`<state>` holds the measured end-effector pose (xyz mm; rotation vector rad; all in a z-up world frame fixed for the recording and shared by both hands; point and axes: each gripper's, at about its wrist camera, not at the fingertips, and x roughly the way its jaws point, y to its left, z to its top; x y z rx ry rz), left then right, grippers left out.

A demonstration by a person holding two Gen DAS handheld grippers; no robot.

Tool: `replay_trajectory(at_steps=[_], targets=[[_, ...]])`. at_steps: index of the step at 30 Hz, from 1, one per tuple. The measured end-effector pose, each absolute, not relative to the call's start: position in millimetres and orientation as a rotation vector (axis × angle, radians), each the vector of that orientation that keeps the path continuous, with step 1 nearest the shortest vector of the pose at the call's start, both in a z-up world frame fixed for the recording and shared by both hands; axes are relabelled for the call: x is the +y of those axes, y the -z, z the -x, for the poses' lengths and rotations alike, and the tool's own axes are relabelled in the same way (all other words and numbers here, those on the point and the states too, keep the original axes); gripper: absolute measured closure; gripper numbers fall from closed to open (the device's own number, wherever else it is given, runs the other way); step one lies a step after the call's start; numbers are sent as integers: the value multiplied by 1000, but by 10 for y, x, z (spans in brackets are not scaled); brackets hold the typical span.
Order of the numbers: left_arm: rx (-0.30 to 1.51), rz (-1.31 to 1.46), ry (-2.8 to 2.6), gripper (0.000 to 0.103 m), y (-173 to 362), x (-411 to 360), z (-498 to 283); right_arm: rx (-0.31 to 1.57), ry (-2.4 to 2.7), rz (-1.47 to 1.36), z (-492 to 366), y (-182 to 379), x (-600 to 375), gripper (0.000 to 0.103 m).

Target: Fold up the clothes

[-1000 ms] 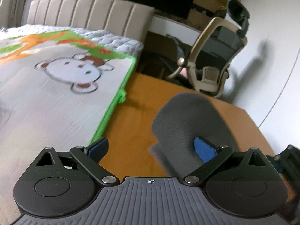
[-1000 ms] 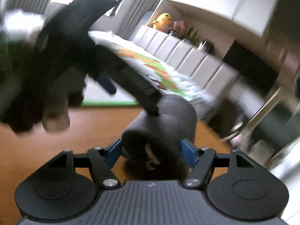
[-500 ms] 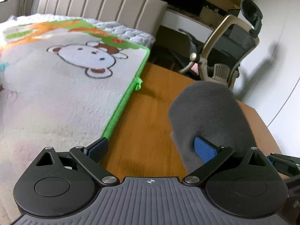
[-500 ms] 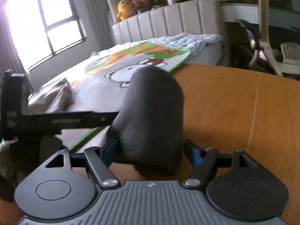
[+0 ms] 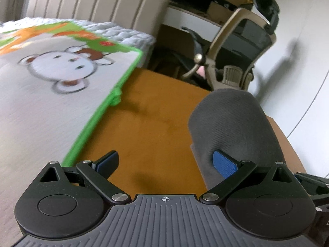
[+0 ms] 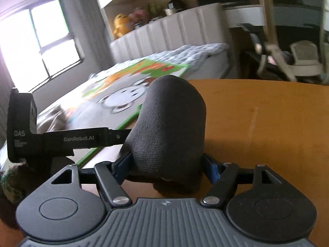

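Nearest in the right wrist view, a rolled dark grey garment point(image 6: 170, 127) stood up between the two fingers of the right tongs point(image 6: 167, 169). The blue pads sat close against its lower sides, but whether they pressed on the cloth could not be told; the jaws stood fairly wide, spanning the width of the roll. The garment blocked the middle of that view and hid the near part of the orange-brown desk point(image 6: 267, 123) behind it.

To the left in the same view the body of the left tongs point(image 6: 67, 142) reached in sideways, its end meeting the roll's left flank.

From the left wrist view, the left tongs point(image 5: 164, 162) were spread wide with only bare desk point(image 5: 148, 127) between the pads. The right-hand pad point(image 5: 223, 163) lay against the lower edge of the garment point(image 5: 234, 127), which rose beside it rather than between the fingers.

Just left of the desk lay a bed point(image 5: 127, 35) covered by a play mat point(image 5: 51, 94) with a green border and a cartoon monkey. Beyond stood a padded beige headboard point(image 5: 98, 6), and to the right an office chair point(image 5: 242, 47) against the wall. A yellow plush toy point(image 6: 121, 25) sat on a shelf above the headboard.
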<state>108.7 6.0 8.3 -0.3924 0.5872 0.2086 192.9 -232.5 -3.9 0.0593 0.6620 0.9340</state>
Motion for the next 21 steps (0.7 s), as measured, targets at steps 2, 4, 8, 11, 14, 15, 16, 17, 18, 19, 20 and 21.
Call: replay_trajectory(at_steps=[2, 4, 8, 11, 14, 15, 16, 17, 18, 19, 20, 21], targets=[[578, 377, -193, 2, -83, -20, -1300, 661, -895, -91, -2068, 60, -2423, 30], [567, 359, -177, 2, -80, -101, -1483, 662, -858, -120, -2212, 80, -2509, 30], [555, 339, -152, 2, -82, -239, -1768, 664, -798, -139, -2399, 89, -2658, 28], [557, 338, -134, 2, -111, -338, -1905, 647, -762, -119, -2457, 80, -2735, 23], [565, 324, -109, 2, -137, -422, -1996, 652, -746, -129, -2503, 71, -2820, 23], [572, 325, -104, 2, -138, -441, -2024, 653, -743, -128, -2515, 70, -2837, 22], [574, 324, -104, 2, -138, -453, -2038, 654, -740, -127, -2527, 68, -2853, 22], [576, 323, -103, 2, -139, -465, -2053, 652, -735, -121, -2549, 64, -2863, 21], [579, 322, -102, 2, -139, -477, -2067, 650, -731, -116, -2570, 59, -2874, 19], [581, 321, -102, 2, -139, -489, -2081, 650, -726, -112, -2592, 53, -2887, 19], [583, 316, -102, 2, -139, -500, -2086, 650, -723, -111, -2609, 46, -2904, 19], [587, 313, -100, 2, -135, -512, -2090, 649, -720, -109, -2627, 39, -2922, 19]])
